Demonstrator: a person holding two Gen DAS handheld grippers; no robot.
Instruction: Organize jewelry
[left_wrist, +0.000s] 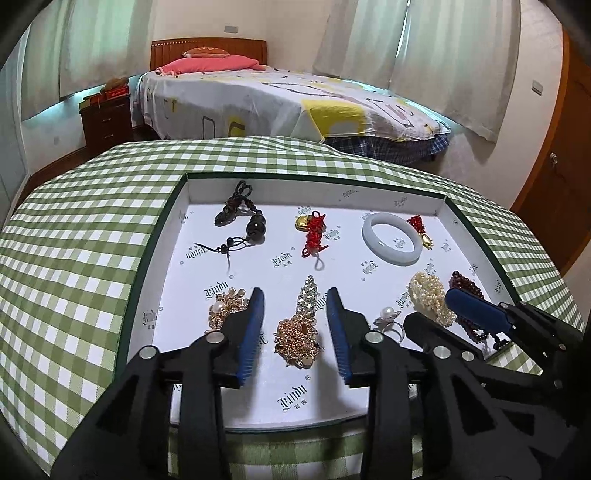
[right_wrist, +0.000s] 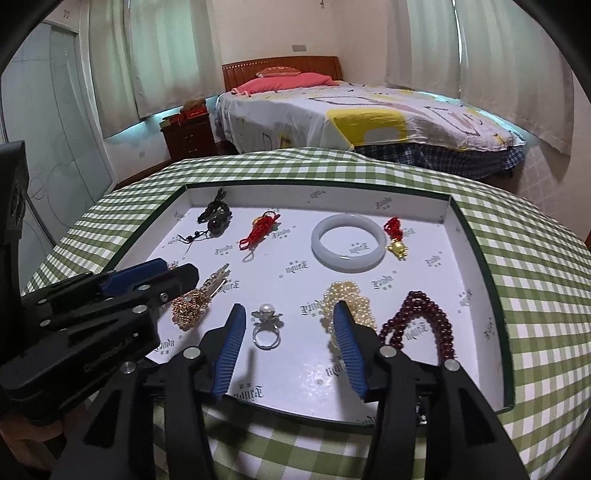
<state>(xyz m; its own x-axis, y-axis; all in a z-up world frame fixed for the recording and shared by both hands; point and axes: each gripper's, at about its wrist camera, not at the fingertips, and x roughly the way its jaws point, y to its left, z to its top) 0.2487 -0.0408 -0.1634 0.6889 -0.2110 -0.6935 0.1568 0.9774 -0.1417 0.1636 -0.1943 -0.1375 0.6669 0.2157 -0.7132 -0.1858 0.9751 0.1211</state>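
A shallow white tray (left_wrist: 173, 229) (right_wrist: 476, 258) with a dark green rim lies on the green checked table and holds several jewelry pieces. My left gripper (left_wrist: 295, 295) is open, its blue pads either side of a gold bead cluster with a rhinestone clip (left_wrist: 297, 330). A gold pearl brooch (left_wrist: 225, 308) lies left of it. My right gripper (right_wrist: 290, 314) is open above a pearl ring (right_wrist: 266, 325); its right finger overlaps a pearl bracelet (right_wrist: 345, 291). A dark red bead bracelet (right_wrist: 421, 321) lies at the right.
The tray's far row holds a black cord pendant (left_wrist: 240, 218), a red knot charm (left_wrist: 314, 232), a white jade bangle (right_wrist: 347, 242) and a gold charm on red cord (right_wrist: 397, 247). A bed (left_wrist: 277, 103) and a nightstand (left_wrist: 107, 118) stand behind the table.
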